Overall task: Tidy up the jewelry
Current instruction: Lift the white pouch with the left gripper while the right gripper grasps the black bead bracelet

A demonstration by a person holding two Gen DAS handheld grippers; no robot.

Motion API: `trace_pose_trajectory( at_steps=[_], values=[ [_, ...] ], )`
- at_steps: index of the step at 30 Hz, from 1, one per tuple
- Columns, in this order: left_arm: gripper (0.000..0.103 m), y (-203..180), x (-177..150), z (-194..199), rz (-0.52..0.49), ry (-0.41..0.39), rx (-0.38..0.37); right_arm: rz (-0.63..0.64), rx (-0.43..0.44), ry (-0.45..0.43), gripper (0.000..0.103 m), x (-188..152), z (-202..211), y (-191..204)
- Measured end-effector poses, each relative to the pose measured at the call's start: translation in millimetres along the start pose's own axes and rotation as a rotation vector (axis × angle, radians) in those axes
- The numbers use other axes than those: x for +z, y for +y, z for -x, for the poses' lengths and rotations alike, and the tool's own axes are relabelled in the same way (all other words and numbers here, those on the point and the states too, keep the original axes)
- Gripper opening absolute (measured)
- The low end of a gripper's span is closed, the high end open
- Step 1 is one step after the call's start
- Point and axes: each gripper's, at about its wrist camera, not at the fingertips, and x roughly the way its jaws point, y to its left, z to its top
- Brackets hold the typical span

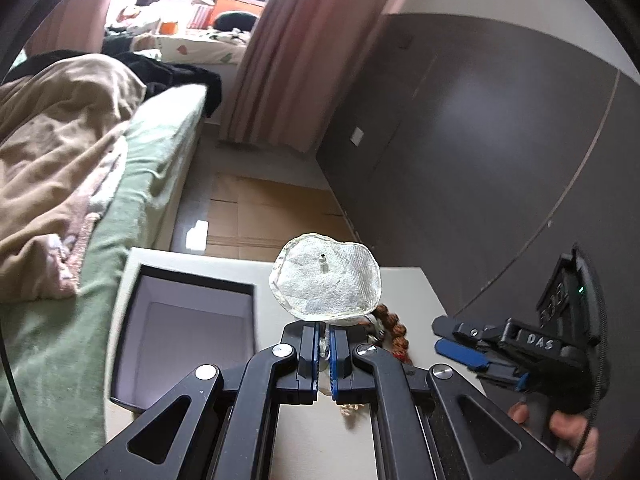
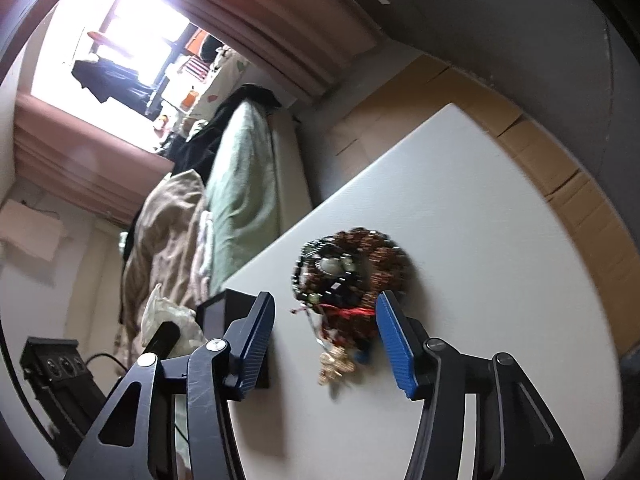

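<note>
Clenched tight, the left gripper (image 1: pixel 325 354) pinches the lower edge of a small clear plastic bag (image 1: pixel 326 282), which stands up above the fingertips; a tiny metal stud shows through its white mesh-like face. Seen from the left wrist, the bag is lifted over a white table (image 1: pixel 400 292). To the left of the fingers an open dark box (image 1: pixel 188 332) with a pale grey inside sits on the table near its left edge. Just behind the bag and to its right, brown beads (image 1: pixel 394 326) lie on the table, partly hidden. At the far right the right gripper (image 1: pixel 450 340) reaches in, a person's hand (image 1: pixel 568 436) on its handle below. A bed with a green sheet (image 1: pixel 156 160) and a tan blanket (image 1: pixel 60 140) lies beside the table.

From the right wrist, the right gripper (image 2: pixel 324 332) has its blue pads (image 2: pixel 394 344) parted, straddling a heap of jewelry (image 2: pixel 348 276) on the table (image 2: pixel 480 220): a ring of brown beads, dark beads, pale stones, red thread and a small gold charm. The pads do not press on the heap, and whether the right pad touches its edge I cannot tell. The box's corner (image 2: pixel 224 312) shows behind the left finger, with the bag (image 2: pixel 164 316) and the other gripper's black finger at lower left.
</note>
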Motion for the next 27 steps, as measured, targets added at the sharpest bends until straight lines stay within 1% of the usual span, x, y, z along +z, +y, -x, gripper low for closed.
trace_pose_trajectory(
  at_steps=[2, 3, 5, 9, 10, 11, 14, 15, 16, 17, 20, 23, 27],
  values=[
    [0.003, 10, 5, 1, 0.027, -0.004, 0.004, -0.009, 0.005, 0.007, 0.051, 0, -13, 3],
    [0.003, 13, 6, 1, 0.036, -0.005, 0.004, -0.010, 0.000, 0.011, 0.046, 0, -19, 4],
    [0.003, 20, 9, 2, 0.062, -0.004, 0.003, -0.020, -0.010, 0.021, 0.040, -1, -31, 6],
    [0.003, 26, 10, 5, 0.082, -0.003, -0.001, -0.058, -0.035, 0.036, 0.039, -2, -52, 4],
    [0.003, 27, 10, 6, 0.082, -0.004, -0.001, -0.062, -0.066, 0.043, 0.039, -2, -58, 4],
    [0.003, 28, 11, 7, 0.085, -0.005, -0.001, -0.064, -0.093, 0.047, 0.038, -3, -61, 4],
    [0.003, 33, 12, 11, 0.095, -0.008, -0.001, -0.070, -0.104, 0.036, 0.033, -4, -68, 8],
    [0.003, 35, 13, 13, 0.100, -0.010, 0.001, -0.074, -0.106, 0.031, 0.026, -3, -69, 7],
    [0.003, 36, 14, 14, 0.105, -0.012, 0.002, -0.080, -0.121, 0.025, 0.021, -4, -71, 5],
    [0.003, 39, 14, 16, 0.113, -0.014, 0.002, -0.085, -0.132, 0.025, 0.012, -4, -71, 2],
    [0.003, 42, 15, 21, 0.125, -0.020, 0.008, -0.108, -0.108, 0.012, 0.010, -4, -66, -4],
    [0.003, 45, 16, 27, 0.137, -0.026, 0.007, -0.104, -0.062, -0.025, 0.010, -2, -51, -2],
    [0.003, 46, 16, 34, 0.142, -0.037, 0.013, -0.070, 0.001, -0.067, 0.010, -3, -29, 13]
  ],
)
